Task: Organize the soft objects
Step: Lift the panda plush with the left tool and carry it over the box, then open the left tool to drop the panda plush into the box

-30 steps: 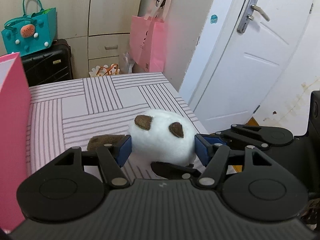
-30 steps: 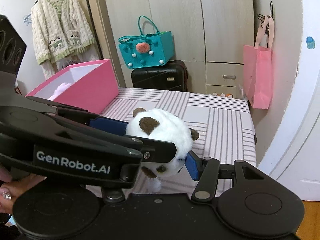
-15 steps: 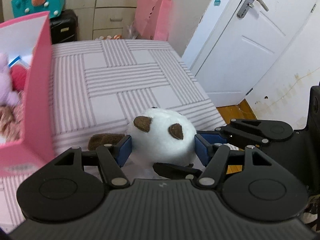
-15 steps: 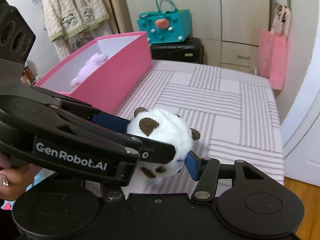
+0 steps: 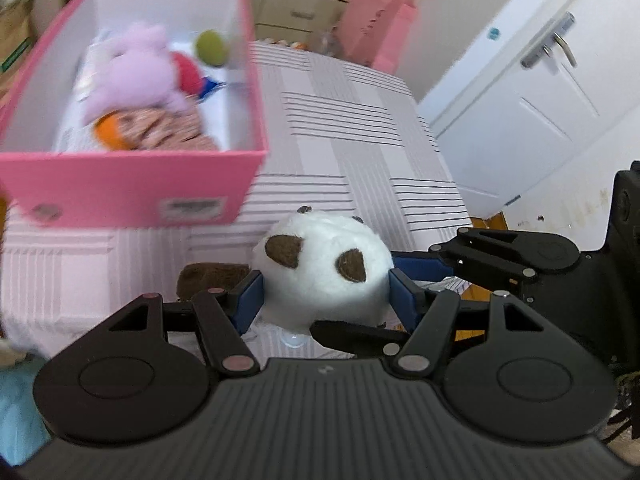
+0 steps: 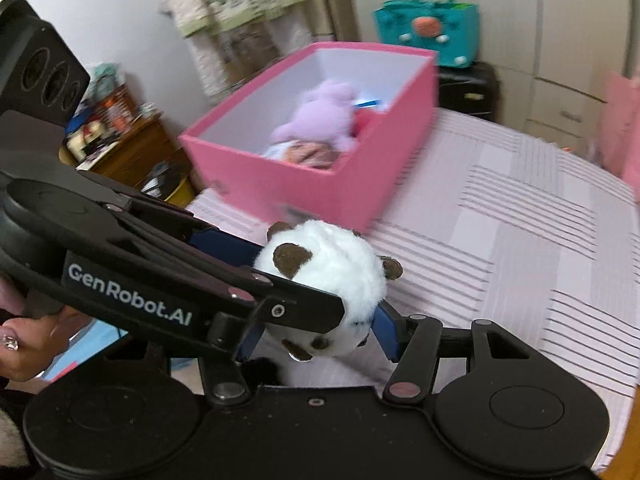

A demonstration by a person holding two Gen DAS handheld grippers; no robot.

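A white panda plush (image 5: 324, 276) with brown ears hangs above the striped bed, gripped from two sides. My left gripper (image 5: 326, 304) has its blue pads pressed into the plush's flanks. My right gripper (image 6: 316, 336) also has the panda plush (image 6: 332, 276) between its pads; its jaws are opening slightly while the pads still touch the fur. The left gripper's black finger (image 6: 180, 280) crosses the right wrist view. A pink box (image 5: 120, 184) stands ahead on the left, holding a purple plush (image 5: 136, 76) and other soft toys. In the right wrist view the pink box (image 6: 304, 188) lies just beyond the panda.
The striped bed cover (image 5: 340, 140) stretches right of the box. A white door (image 5: 540, 100) and a pink bag (image 5: 376, 28) lie beyond the bed. A teal bag (image 6: 436, 28) sits on a black suitcase (image 6: 468, 88). A wooden cabinet (image 6: 128, 148) stands left; a person's hand (image 6: 24, 344) holds the left gripper.
Both grippers have carried the panda plush leftward across the bed toward the pink box. The box's inside and its toys have come into view in both views.
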